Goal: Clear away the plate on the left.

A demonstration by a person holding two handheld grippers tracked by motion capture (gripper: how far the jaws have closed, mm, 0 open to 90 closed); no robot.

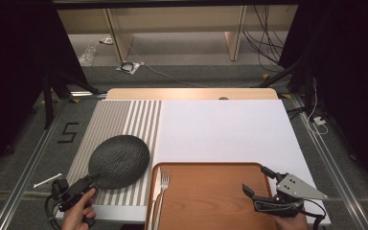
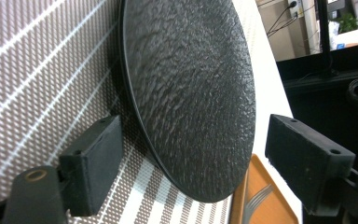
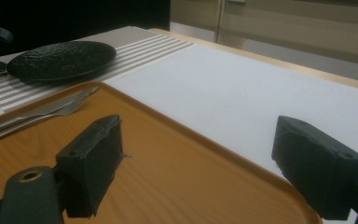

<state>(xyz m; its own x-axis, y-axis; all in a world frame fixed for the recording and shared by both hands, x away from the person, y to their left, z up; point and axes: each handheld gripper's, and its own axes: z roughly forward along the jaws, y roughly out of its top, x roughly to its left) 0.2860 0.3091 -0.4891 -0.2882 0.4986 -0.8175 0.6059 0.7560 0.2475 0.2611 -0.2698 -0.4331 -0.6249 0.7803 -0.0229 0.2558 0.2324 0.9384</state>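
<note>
At seven o'clock on the counter (image 1: pixel 220 129), the black textured plate (image 1: pixel 119 161) lies on the striped placemat (image 1: pixel 124 120). From that plate's seven o'clock edge the left gripper (image 1: pixel 84 184) reaches in, its fingers (image 2: pixel 93 163) spread wide with the plate's near rim between them, not clamped on it. Just beside the plate at its four o'clock sits the wooden tray (image 1: pixel 211 196), with a fork (image 1: pixel 163 184) lying along its nine o'clock side. Over the tray's four o'clock corner hovers the right gripper (image 1: pixel 258 181), its fingers (image 3: pixel 93 163) wide apart, gripping nothing.
</note>
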